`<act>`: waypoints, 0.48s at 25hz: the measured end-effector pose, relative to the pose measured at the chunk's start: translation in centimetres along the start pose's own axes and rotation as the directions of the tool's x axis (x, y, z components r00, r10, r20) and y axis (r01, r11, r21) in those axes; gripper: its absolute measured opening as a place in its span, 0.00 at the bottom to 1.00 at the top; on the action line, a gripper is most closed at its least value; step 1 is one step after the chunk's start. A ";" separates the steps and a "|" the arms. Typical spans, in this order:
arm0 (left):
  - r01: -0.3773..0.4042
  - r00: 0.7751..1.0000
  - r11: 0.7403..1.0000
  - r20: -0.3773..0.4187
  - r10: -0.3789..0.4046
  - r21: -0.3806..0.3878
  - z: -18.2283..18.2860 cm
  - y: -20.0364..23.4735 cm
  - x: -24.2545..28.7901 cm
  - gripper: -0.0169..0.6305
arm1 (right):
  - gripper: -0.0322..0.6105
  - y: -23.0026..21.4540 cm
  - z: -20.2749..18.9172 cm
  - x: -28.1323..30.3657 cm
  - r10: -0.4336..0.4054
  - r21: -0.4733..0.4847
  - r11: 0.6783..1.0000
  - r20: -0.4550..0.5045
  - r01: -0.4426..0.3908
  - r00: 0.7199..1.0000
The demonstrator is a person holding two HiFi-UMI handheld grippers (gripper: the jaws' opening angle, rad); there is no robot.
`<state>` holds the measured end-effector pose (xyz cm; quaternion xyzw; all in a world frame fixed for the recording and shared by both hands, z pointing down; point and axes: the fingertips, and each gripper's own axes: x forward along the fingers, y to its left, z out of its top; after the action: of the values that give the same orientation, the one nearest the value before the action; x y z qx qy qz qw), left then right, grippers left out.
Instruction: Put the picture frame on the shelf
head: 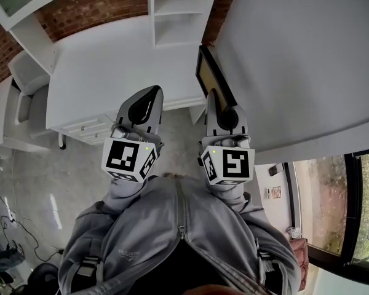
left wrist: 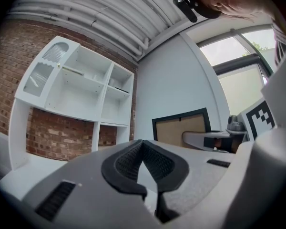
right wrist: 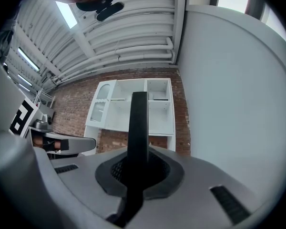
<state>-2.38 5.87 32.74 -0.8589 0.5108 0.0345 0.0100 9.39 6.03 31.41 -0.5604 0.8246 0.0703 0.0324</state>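
- Picture frame is up and in hand: dark border, tan panel, held on edge out in front of the person by the right gripper.
- Right fingers are clamped on the frame's edge. In the right gripper view the black border stands straight up from between the pads.
- Left gripper sits just beside the right one. Its fingers are closed tip to tip with nothing between them, so it's carrying nothing.
- From the left gripper view the frame shows side-on, its tan panel facing this way, with the right gripper's grey body across its lower corner.
- The shelf is a white unit of open compartments against the brick wall, standing over a white tabletop. Both gripper views have it dead ahead.
- Frame and shelf are well apart, with a stretch of grey floor between the person and the tabletop's edge.
- So where are we? The pick-up looks done and the grip looks firm. By my reading this is the carry, roughly the middle of the job.
- The whole placing is left: close the gap, reach over the tabletop, pick a compartment tall enough, stand the frame in it and let go. None of that has begun.
- Worth watching: one gripper holds the frame by a thin edge, so it could swing as it goes in.
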 end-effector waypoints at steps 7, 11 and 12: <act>-0.014 1.000 1.000 -0.009 0.014 0.007 0.0 0.4 0.5 0.04 | 0.11 -0.4 -0.2 0.3 0.005 0.011 1.000 0.002 -0.005 1.000; -0.014 1.000 1.000 -0.008 0.014 0.004 -0.4 1.1 1.2 0.04 | 0.11 -0.5 -0.6 1.1 0.005 0.010 1.000 0.003 -0.005 1.000; -0.014 1.000 1.000 -0.007 0.014 0.003 -0.5 1.3 1.5 0.04 | 0.10 -0.5 -0.7 1.5 0.005 0.005 1.000 0.003 -0.005 1.000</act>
<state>-2.81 3.87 33.15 -0.8555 0.5168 0.0308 0.0093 9.37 4.38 31.83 -0.5580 0.8262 0.0692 0.0351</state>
